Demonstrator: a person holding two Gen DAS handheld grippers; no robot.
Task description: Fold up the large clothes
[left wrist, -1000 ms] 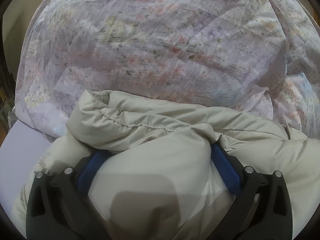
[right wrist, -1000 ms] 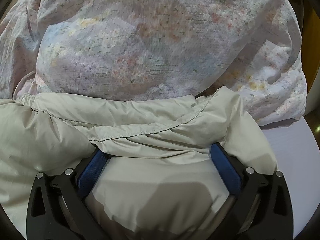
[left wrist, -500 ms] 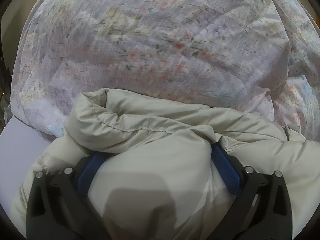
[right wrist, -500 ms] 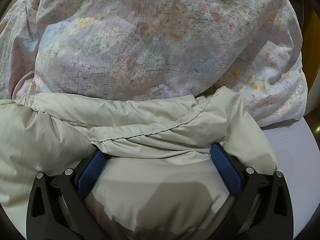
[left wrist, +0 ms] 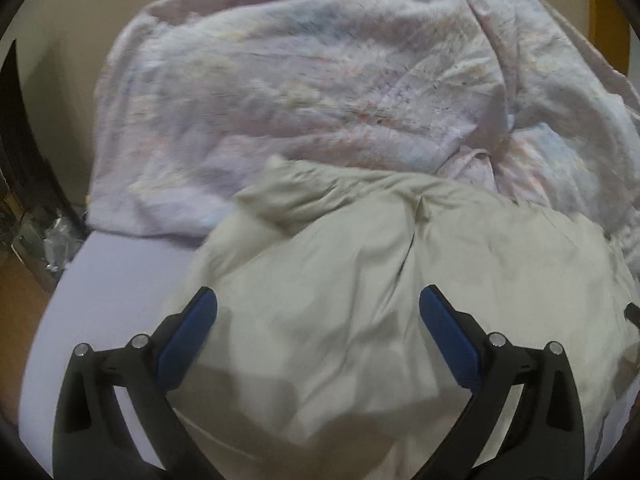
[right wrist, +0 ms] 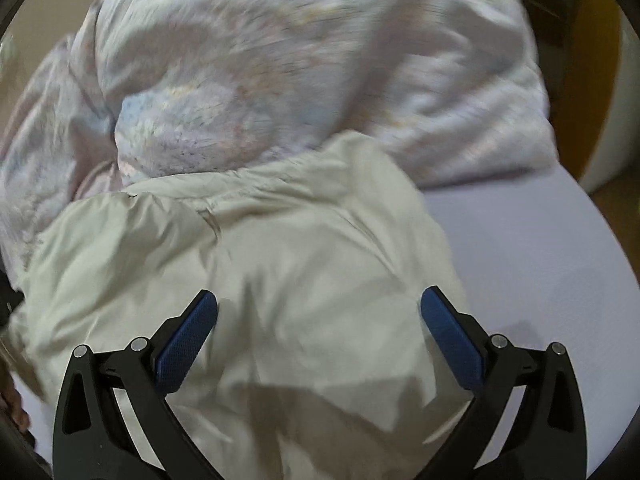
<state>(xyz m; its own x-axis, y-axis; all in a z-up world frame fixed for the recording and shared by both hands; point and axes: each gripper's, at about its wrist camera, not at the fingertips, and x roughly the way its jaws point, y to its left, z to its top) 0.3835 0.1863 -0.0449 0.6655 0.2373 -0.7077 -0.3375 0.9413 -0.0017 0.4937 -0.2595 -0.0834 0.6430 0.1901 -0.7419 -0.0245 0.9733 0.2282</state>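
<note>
A pale lavender bed sheet (left wrist: 120,280) stretches smooth and flat, showing at the lower left of the left wrist view and again on the right side of the right wrist view (right wrist: 528,240). Behind it, a floral quilt (left wrist: 304,92) lies heaped in soft folds, pinkish-lilac with blurred flecks of colour; it fills the upper half of the right wrist view too (right wrist: 280,72). A beige wall (left wrist: 80,20) rises beyond the quilt. Down at the far left edge, crinkled clear plastic (left wrist: 52,236) sits on a wooden floor (left wrist: 20,300). At the right edge, a warm orange-brown panel (right wrist: 576,92) stands beside a white rounded object (right wrist: 616,140), too blurred to name.
</note>
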